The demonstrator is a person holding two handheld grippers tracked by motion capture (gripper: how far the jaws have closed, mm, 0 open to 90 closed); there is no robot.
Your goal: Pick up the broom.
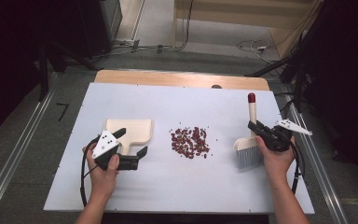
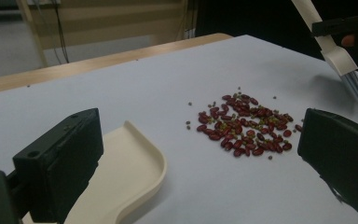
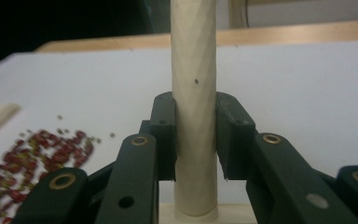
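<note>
Right claw (image 1: 257,132), at frame right, is clamped on the brush (image 1: 249,144) handle. Left claw (image 1: 131,143) stands apart astride the dustpan (image 1: 133,131) handle. Beans (image 1: 189,142) lie mid-tabletop (image 1: 177,186) between them.

Left claw (image 1: 131,148) jaws wide apart; right claw (image 1: 255,127) jaws clamped.

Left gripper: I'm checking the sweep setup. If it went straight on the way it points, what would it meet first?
Probably the bean pile, which lies ahead between the left gripper jaws, with bare mat before it. Depth is hard to judge.
</note>
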